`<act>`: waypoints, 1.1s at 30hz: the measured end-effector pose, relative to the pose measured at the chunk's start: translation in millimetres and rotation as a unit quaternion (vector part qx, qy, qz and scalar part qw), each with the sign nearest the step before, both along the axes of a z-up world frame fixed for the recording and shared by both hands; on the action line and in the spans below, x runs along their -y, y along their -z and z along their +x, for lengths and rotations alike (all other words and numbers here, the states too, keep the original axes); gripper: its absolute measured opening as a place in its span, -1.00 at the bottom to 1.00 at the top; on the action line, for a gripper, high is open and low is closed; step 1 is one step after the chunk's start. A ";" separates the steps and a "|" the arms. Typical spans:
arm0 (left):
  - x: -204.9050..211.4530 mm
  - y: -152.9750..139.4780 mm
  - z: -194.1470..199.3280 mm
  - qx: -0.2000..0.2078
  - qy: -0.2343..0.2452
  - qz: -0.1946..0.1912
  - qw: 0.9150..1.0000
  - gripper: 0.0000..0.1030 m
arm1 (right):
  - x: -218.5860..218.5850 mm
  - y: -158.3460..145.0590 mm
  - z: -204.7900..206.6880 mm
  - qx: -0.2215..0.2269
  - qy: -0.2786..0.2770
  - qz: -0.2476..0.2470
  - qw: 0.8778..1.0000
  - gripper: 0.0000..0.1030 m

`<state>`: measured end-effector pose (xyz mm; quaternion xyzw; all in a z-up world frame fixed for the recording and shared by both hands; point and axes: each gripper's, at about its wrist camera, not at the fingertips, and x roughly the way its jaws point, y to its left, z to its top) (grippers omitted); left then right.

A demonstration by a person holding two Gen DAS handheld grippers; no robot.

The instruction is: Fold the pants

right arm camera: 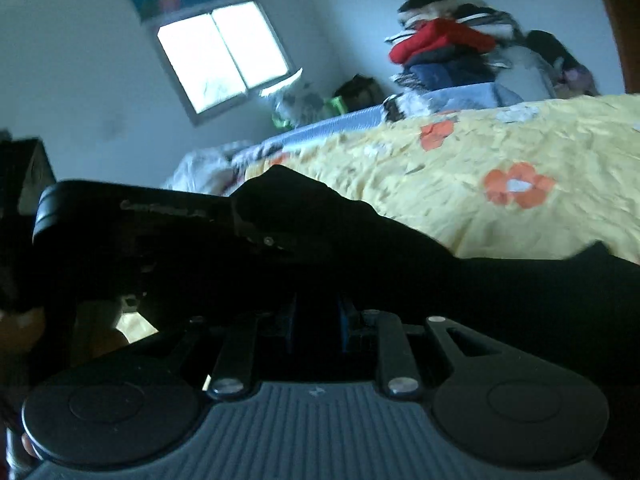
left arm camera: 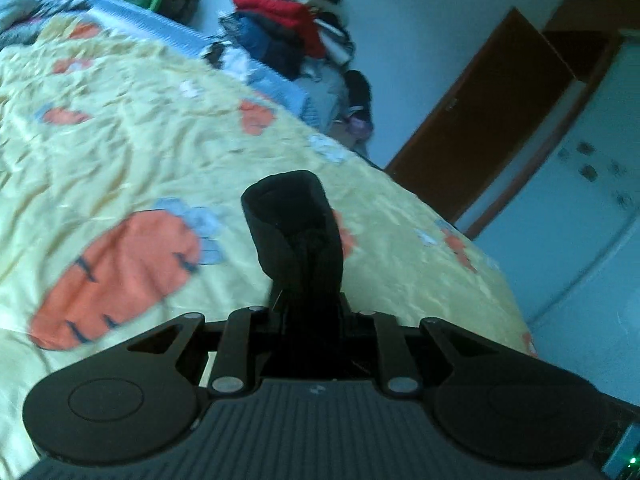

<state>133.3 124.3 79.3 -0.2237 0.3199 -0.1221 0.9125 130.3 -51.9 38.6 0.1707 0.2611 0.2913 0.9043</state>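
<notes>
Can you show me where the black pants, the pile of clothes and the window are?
black pants (left arm camera: 288,216): left wrist view, on the bunched cloth held in the tool.
pile of clothes (right arm camera: 444,46): right wrist view, on the red garment in the heap.
window (right arm camera: 224,54): right wrist view, on the bright panes.

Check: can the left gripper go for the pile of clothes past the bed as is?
Probably not: the left gripper is shut on the black pants, and the yellow bedspread lies between it and the clothes pile.
</notes>
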 end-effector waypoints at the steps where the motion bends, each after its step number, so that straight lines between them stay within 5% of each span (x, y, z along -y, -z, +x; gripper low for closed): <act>1: 14.7 -3.9 -2.4 0.006 0.008 0.011 1.000 -0.61 | 10.9 -3.3 -5.7 0.003 0.008 0.004 1.000 -0.61; 9: 148.6 -14.4 -30.7 0.050 0.081 0.085 0.992 -0.54 | 120.5 -3.0 -54.2 -0.007 0.079 0.075 0.994 -0.61; 17: 272.2 12.5 -59.8 0.092 0.154 0.172 0.969 -0.39 | 209.4 16.6 -91.3 -0.028 0.147 0.109 0.983 -0.61; 29: 354.4 47.1 -55.8 0.080 0.221 0.178 0.956 -0.40 | 285.4 45.0 -112.9 -0.064 0.229 0.128 0.963 -0.61; 33: 368.6 63.8 -49.8 0.046 0.254 0.163 0.952 -0.19 | 300.5 52.9 -116.6 -0.097 0.249 0.111 0.957 -0.61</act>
